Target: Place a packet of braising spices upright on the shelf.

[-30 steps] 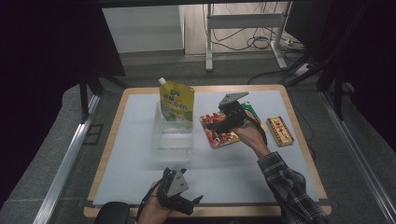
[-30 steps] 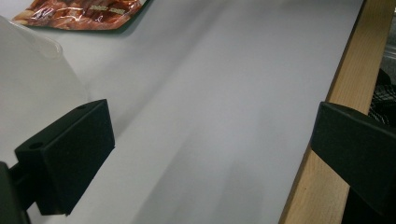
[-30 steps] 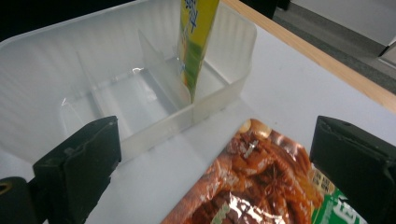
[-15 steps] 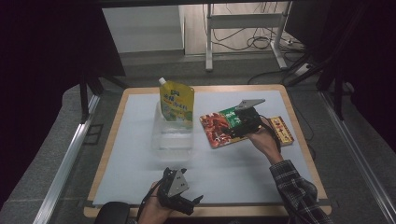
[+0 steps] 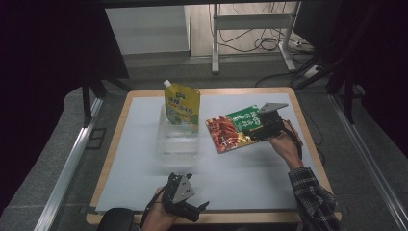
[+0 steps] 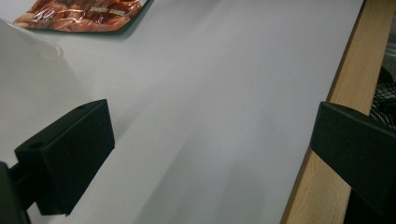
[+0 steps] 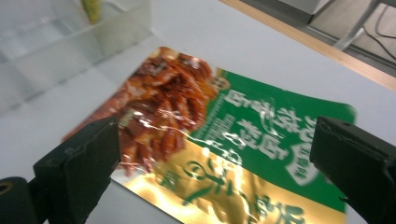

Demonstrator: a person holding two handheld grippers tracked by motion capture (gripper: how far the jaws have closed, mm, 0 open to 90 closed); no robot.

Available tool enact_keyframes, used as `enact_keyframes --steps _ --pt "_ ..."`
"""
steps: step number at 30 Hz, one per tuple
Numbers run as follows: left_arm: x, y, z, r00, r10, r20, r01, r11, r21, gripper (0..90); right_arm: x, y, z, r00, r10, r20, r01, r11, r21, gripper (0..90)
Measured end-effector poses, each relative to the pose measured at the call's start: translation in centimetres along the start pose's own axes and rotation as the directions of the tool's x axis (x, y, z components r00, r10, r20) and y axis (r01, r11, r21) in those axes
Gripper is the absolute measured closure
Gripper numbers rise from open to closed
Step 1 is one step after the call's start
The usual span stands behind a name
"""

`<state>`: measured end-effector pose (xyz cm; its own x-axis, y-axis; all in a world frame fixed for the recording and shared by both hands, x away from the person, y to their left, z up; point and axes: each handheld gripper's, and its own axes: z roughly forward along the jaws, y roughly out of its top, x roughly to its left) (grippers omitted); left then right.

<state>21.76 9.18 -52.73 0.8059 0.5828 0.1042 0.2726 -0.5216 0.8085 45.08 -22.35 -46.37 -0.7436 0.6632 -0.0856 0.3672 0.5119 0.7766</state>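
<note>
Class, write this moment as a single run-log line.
right gripper: open, over snack packet | left gripper: open, idle at near table edge | yellow pouch: upright in clear bin

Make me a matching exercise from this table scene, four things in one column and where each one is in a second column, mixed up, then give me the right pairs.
Things:
1. yellow spouted pouch
2. red and green snack packet
3. left tongs
4. clear plastic bin

Places:
A. by the table's near edge
B. flat on the white mat, under the right tongs
C. standing in the far end of the bin
D. middle of the mat, left of the snack packet

Pairs: 1-C, 2-B, 3-A, 4-D
</note>
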Motion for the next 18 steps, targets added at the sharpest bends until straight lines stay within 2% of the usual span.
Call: enact_keyframes --steps 7,12,18 --pt "0.0 0.0 0.0 1.0 0.008 0.001 -0.008 1.0 0.004 0.0 -1.6 -1.6 0.1 0.9978 0.049 0.045 -0.049 0.999 0.018 2.0" --pt "-0.1 0.0 0.1 0.9999 0.014 0.004 -0.014 0.9999 0.005 0.0 -2.7 -2.8 0.4 0.9947 0.09 0.05 -0.092 0.995 0.036 2.1" --pt "-0.1 0.1 0.1 0.9999 0.017 0.005 -0.017 0.9998 0.005 0.0 -3.4 -4.0 1.2 0.9912 0.12 0.058 -0.124 0.99 0.071 2.1"
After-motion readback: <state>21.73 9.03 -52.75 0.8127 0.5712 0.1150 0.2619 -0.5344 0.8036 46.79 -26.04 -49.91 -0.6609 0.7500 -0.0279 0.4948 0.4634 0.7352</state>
